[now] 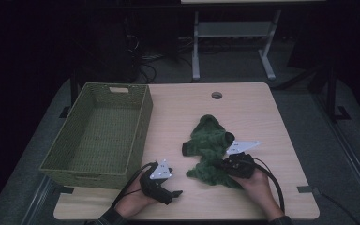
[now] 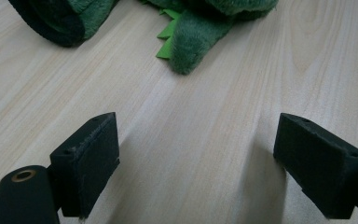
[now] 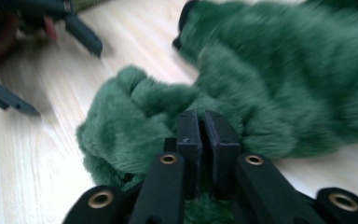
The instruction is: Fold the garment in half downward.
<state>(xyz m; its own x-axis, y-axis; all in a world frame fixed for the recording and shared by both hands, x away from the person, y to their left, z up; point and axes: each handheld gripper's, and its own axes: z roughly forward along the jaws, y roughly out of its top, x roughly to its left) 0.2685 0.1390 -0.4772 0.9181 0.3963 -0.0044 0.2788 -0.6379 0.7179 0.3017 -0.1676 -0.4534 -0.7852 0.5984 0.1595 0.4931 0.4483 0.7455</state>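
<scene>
The wooden table (image 1: 258,117) lies mostly bare across the upper right of the high view, its far edge clear. A green woven basket (image 1: 138,136) fills the left side, nearly touching the near edge. The green plush garment (image 1: 206,140) sprawls at centre. The right gripper (image 3: 205,126) is clenched on its fur at lower right; the left gripper (image 2: 196,158) gapes over bare wood, just short of the cloth.
</scene>
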